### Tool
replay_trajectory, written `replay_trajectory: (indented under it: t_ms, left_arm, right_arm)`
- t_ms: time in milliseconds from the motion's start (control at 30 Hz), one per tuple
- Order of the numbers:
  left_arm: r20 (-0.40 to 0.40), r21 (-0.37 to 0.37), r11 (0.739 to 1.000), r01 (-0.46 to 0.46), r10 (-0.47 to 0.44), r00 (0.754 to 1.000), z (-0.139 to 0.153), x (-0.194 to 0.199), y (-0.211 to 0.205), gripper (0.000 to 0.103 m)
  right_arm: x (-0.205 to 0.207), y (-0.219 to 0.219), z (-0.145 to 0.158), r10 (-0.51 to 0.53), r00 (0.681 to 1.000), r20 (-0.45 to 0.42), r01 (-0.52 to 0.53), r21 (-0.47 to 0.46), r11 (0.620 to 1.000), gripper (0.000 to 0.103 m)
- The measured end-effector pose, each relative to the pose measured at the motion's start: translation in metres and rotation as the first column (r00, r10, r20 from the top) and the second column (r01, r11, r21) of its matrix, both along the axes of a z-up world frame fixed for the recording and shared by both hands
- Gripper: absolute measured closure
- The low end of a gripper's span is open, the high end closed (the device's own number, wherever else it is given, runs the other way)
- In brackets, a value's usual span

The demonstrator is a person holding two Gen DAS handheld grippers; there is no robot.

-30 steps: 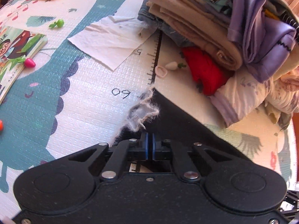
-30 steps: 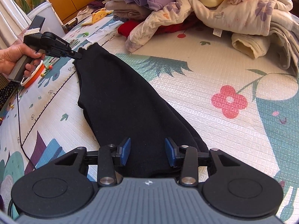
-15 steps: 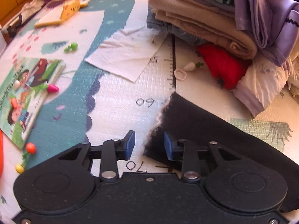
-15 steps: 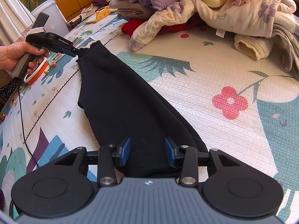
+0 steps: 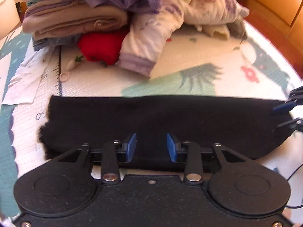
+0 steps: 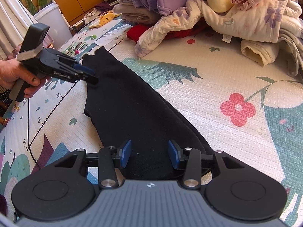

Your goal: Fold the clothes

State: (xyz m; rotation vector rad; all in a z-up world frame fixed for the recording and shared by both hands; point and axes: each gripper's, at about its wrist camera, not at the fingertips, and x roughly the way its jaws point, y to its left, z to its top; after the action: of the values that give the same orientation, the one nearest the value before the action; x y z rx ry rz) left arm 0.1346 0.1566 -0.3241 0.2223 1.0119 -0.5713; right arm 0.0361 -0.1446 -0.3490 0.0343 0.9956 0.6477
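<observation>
A long black garment (image 5: 161, 117) lies flat on the patterned play mat (image 5: 189, 60). It shows as a strip running away from me in the right wrist view (image 6: 132, 104). My left gripper (image 5: 151, 147) hovers over its long edge, jaws opening, pads apart and pressing on nothing. The right wrist view shows this left gripper (image 6: 89, 73) in a person's hand (image 6: 11, 75) near the frayed far corner. My right gripper (image 6: 149, 153) stands over the near end of the garment, jaws opening, with cloth under them but not pinched. It also shows at the left wrist view's right edge (image 5: 284, 113).
A heap of clothes (image 5: 75, 19) and a red garment (image 5: 100, 45) lie beyond the black one, seen too in the right wrist view (image 6: 236, 15). A white paper sheet (image 5: 24, 79), a white planter (image 6: 51, 19) and a black cable (image 6: 28, 128) are at the left.
My left gripper let go of the garment's frayed corner, opened, rolled and swung round to face its long side. The right gripper stayed in place.
</observation>
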Motion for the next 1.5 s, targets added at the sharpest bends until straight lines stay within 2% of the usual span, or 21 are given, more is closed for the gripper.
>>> replay_trajectory:
  t_ms: [133,167,233,367,500,567,600,667,700,733,800,867,933,967,1000,1067,1133,1200,1300,1433,1500]
  left_arm:
    - [0.014,0.076,0.996,0.048,-0.049,0.999,-0.020,-0.007,-0.019,0.068]
    - [0.028,0.067,0.996,0.052,-0.054,0.998,-0.020,-0.004,-0.019,0.068]
    - [0.027,0.037,0.999,0.012,-0.013,1.000,-0.017,0.007,-0.018,0.068]
    - [0.017,0.022,0.997,-0.072,0.072,0.997,-0.021,0.032,-0.024,0.068]
    - [0.014,-0.023,0.995,-0.095,0.095,0.995,-0.009,0.044,-0.029,0.068]
    - [0.000,0.006,0.989,-0.145,0.145,0.989,-0.022,0.050,-0.029,0.066]
    - [0.000,0.015,0.991,-0.130,0.130,0.992,-0.021,0.051,-0.031,0.061]
    - [-0.022,0.026,0.994,-0.109,0.110,0.994,-0.015,0.055,-0.032,0.062]
    - [-0.028,0.007,0.993,-0.120,0.120,0.992,-0.010,0.057,-0.027,0.062]
    - [-0.019,-0.020,0.986,-0.167,0.167,0.986,-0.002,0.060,-0.014,0.062]
    - [-0.006,-0.077,0.962,-0.263,0.263,0.965,0.012,0.067,0.013,0.061]
    - [-0.073,-0.104,0.903,-0.418,0.412,0.908,0.019,0.080,0.054,0.061]
    - [-0.147,-0.157,0.833,-0.531,0.512,0.846,0.028,0.084,0.089,0.058]
    - [-0.185,-0.181,0.797,-0.576,0.548,0.816,0.032,0.084,0.105,0.056]
    - [-0.198,-0.183,0.776,-0.604,0.572,0.796,0.034,0.081,0.115,0.054]
    - [-0.224,-0.187,0.752,-0.632,0.594,0.773,0.033,0.073,0.128,0.053]
    - [-0.268,-0.205,0.713,-0.670,0.618,0.739,0.023,0.062,0.139,0.053]
    - [-0.286,-0.213,0.690,-0.691,0.632,0.720,0.011,0.054,0.144,0.053]
    - [-0.313,-0.197,0.687,-0.699,0.632,0.709,-0.007,0.046,0.146,0.053]
    - [-0.346,-0.234,0.650,-0.723,0.639,0.687,-0.023,0.042,0.153,0.053]
    - [-0.331,-0.265,0.644,-0.718,0.638,0.695,-0.026,0.041,0.155,0.054]
  right_arm:
    - [0.001,0.001,-0.003,-0.012,1.000,-0.010,0.013,0.004,1.000,0.058]
    - [0.001,0.001,-0.003,-0.015,1.000,-0.009,0.015,0.003,1.000,0.058]
    - [0.002,0.002,-0.004,-0.012,1.000,-0.009,0.012,-0.008,1.000,0.058]
    - [0.002,-0.002,-0.007,-0.034,0.999,-0.015,0.033,-0.010,0.999,0.058]
    - [0.001,-0.002,-0.004,-0.033,0.999,-0.002,0.033,-0.008,0.999,0.058]
    - [0.001,-0.002,-0.007,-0.035,0.999,-0.012,0.035,-0.014,0.999,0.058]
    - [0.001,-0.003,-0.008,-0.038,0.999,-0.017,0.038,-0.015,0.999,0.058]
    - [0.001,-0.002,-0.008,-0.050,0.999,-0.018,0.050,-0.012,0.999,0.058]
    - [0.002,-0.001,-0.006,-0.047,0.999,-0.013,0.046,-0.016,0.999,0.058]
    - [0.002,-0.001,-0.004,-0.044,0.999,-0.005,0.044,-0.015,0.999,0.058]
    - [0.002,-0.004,-0.001,-0.055,0.998,0.009,0.055,-0.006,0.998,0.058]
    - [0.005,-0.006,0.000,-0.075,0.997,0.002,0.075,-0.004,0.997,0.059]
    - [0.007,-0.006,-0.002,-0.071,0.997,-0.005,0.071,-0.013,0.997,0.059]
    - [0.007,-0.005,-0.004,-0.061,0.998,-0.010,0.061,-0.028,0.998,0.059]
    - [0.007,-0.003,-0.006,-0.052,0.999,-0.018,0.051,-0.045,0.998,0.059]
    - [0.008,-0.003,-0.009,-0.061,0.998,-0.023,0.060,-0.045,0.997,0.059]
    - [0.008,-0.004,-0.010,-0.081,0.996,-0.026,0.080,-0.034,0.996,0.059]
    - [0.008,-0.002,-0.010,-0.085,0.996,-0.026,0.084,-0.043,0.996,0.059]
    - [0.008,0.000,-0.010,-0.089,0.996,-0.025,0.088,-0.056,0.995,0.058]
    - [0.007,0.001,-0.011,-0.092,0.996,-0.019,0.091,-0.059,0.994,0.058]
    - [0.009,0.002,-0.011,-0.096,0.995,-0.022,0.094,-0.058,0.994,0.057]
